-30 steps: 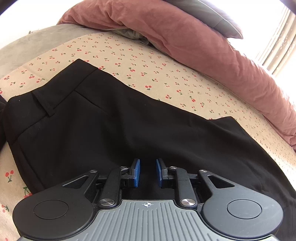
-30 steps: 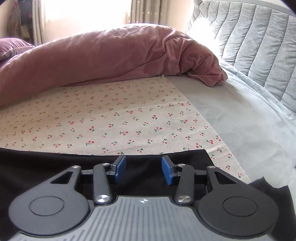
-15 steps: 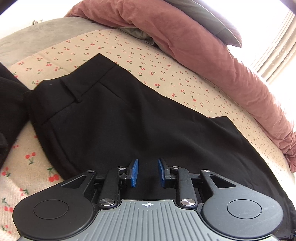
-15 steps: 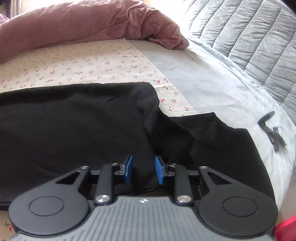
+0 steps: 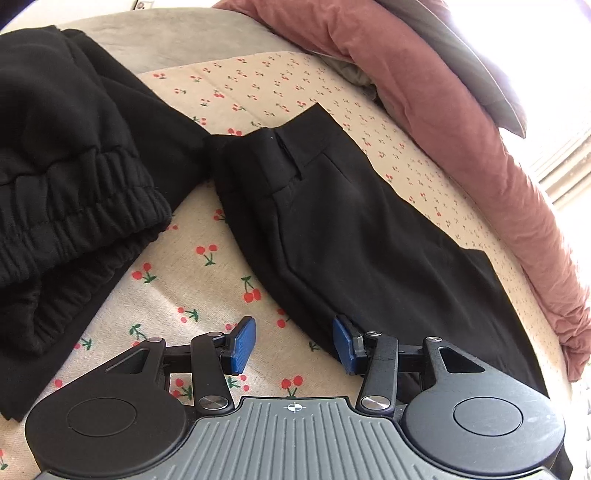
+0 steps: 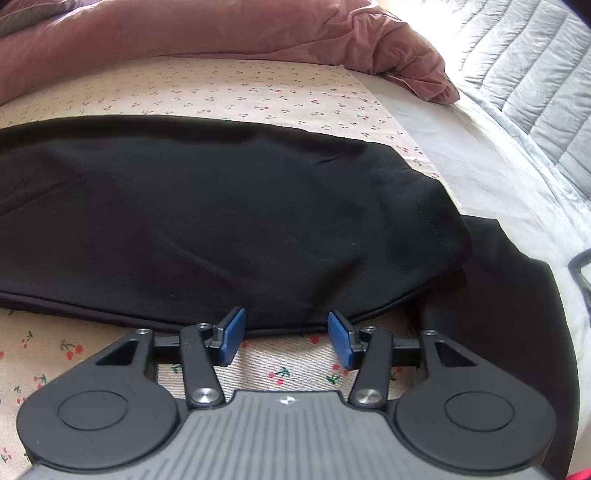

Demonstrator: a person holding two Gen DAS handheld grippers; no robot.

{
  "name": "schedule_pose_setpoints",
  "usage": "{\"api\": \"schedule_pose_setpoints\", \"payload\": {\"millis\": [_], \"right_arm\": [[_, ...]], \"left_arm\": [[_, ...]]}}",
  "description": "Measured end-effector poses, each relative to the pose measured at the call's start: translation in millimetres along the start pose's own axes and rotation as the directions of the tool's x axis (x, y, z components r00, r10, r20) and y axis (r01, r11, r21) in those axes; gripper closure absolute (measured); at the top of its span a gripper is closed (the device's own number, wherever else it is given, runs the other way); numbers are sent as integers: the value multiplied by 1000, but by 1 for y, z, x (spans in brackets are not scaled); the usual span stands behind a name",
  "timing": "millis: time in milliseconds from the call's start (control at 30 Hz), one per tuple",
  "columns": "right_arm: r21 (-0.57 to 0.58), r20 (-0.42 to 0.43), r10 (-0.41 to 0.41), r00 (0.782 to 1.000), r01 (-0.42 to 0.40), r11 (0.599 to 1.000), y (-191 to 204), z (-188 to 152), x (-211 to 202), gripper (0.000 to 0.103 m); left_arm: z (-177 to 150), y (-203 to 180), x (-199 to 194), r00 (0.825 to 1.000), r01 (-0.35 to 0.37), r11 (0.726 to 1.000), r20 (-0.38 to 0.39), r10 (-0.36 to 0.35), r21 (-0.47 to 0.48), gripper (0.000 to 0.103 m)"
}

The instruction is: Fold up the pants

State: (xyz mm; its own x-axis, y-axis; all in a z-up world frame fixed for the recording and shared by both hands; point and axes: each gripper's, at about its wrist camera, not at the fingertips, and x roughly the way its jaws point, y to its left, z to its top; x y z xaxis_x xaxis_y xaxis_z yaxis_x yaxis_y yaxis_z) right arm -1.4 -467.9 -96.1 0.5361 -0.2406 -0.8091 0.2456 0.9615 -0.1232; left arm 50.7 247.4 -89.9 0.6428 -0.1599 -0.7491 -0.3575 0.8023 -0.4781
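Blue pads frame both views at six o'clock. The left gripper (image 5: 293, 345) has just been widening and stands moderately wide, gripping nothing; the near edge of the black dress pants (image 5: 369, 236) crosses just in front of its right pad, with bare cherry-print sheet (image 5: 207, 280) between the pads. The right gripper (image 6: 286, 339) has likewise just reopened to a middling gap, empty, with the long folded edge of the pants (image 6: 221, 221) lying just ahead of its fingertips.

The pants lie flat along the sheet, one leg on the other, waistband (image 5: 291, 147) toward twelve o'clock in the left view and the leg hem (image 6: 432, 221) at three o'clock in the right view. Another black garment's hem (image 6: 517, 295) pokes out beyond it. At nine o'clock in the left view sits a separate black garment with an elastic cuff (image 5: 85, 206), close to the waistband.

The step in hand looks like regrasping for the next fold. To do it well, each gripper should pinch through both layers at matching points, keep clear of the neighbouring garments, and lift evenly so the creases stay straight.

Farthest, a rose duvet (image 6: 221, 33) banks the bed's back edge.
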Motion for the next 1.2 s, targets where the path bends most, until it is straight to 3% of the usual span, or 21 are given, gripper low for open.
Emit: {"api": "schedule_pose_setpoints", "payload": {"millis": [67, 167, 233, 300, 400, 467, 567, 733, 867, 967, 1033, 1067, 1133, 1200], "right_arm": [[30, 0, -31, 1000, 31, 999, -7, 0, -1, 56], [100, 20, -68, 997, 65, 993, -21, -2, -8, 56], [217, 28, -22, 999, 15, 976, -38, -2, -14, 56], [371, 26, 64, 998, -69, 926, -59, -5, -14, 54], [559, 31, 188, 982, -173, 811, -84, -19, -9, 48], [625, 47, 211, 976, -194, 756, -91, -29, -7, 48], [676, 76, 207, 975, -203, 709, -96, -36, -1, 48], [692, 153, 189, 970, -242, 681, -97, -29, 15, 43], [672, 165, 145, 976, -219, 708, -94, -12, 30, 44], [615, 159, 93, 983, -172, 770, -86, 1, 40, 52], [603, 150, 60, 987, -139, 786, -84, 8, 44, 74], [602, 145, 53, 988, -131, 788, -83, 12, 47, 103], [616, 184, 75, 980, -174, 769, -86, 16, 46, 103], [621, 266, 54, 963, -214, 754, -89, 24, 29, 103]], "left_arm": [[1, 6, -5, 1000, -11, 1000, 15, 11, -11, 58], [3, 17, -5, 999, 29, 996, 26, -27, -84, 58], [7, 19, -1, 997, 68, 989, 39, -63, -131, 58], [8, 16, 6, 997, 75, 985, 48, -69, -155, 57], [13, 11, 18, 995, 77, 983, 69, -66, -167, 53], [17, 5, 24, 995, 60, 986, 89, -47, -154, 53], [21, -2, 29, 993, 32, 990, 113, -16, -140, 54], [25, -12, 35, 988, 4, 994, 152, 13, -110, 57], [26, -16, 39, 983, -13, 996, 181, 29, -84, 63], [31, -14, 42, 980, -26, 996, 193, 42, -80, 76], [34, -11, 43, 980, -31, 995, 194, 48, -92, 85], [35, -10, 42, 980, -28, 994, 192, 47, -104, 90], [40, -7, 37, 983, -10, 986, 182, 40, -166, 95], [47, -15, 25, 980, -4, 986, 197, 37, -165, 98]]}}
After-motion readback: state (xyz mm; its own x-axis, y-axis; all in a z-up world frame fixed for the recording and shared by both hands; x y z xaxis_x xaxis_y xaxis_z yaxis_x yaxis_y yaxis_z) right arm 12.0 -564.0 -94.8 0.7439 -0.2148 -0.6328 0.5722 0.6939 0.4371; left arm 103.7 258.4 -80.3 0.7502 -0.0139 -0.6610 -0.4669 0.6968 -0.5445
